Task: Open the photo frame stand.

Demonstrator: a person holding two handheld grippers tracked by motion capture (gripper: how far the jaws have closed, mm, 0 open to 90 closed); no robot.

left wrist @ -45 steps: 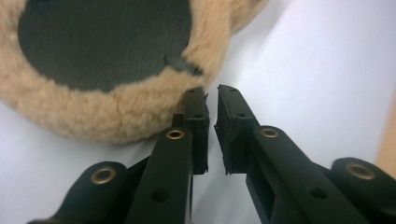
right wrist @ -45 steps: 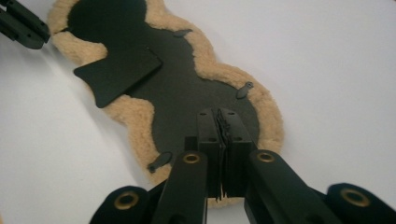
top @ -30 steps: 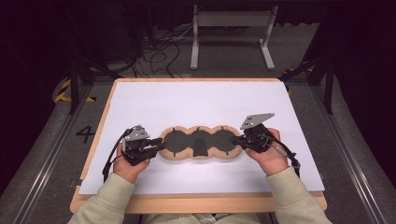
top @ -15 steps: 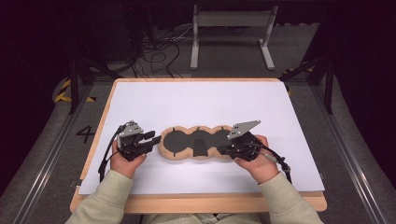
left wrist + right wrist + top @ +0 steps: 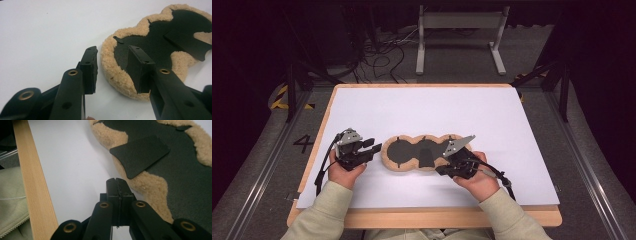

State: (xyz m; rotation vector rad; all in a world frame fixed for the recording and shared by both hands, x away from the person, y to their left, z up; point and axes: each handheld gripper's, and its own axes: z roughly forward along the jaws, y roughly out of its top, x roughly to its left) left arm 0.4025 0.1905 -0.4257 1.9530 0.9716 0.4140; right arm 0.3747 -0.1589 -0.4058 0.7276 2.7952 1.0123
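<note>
Fleece pad between both tongs

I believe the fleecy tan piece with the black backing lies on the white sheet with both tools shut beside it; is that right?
Not quite: only the right tool is shut, its jaws pressed together with nothing between them. The left tool is open; the left gripper view shows its jaws apart, having just been opening, straddling the tan edge of the fleecy piece without pressing on it. The piece does lie on the white sheet.
</note>
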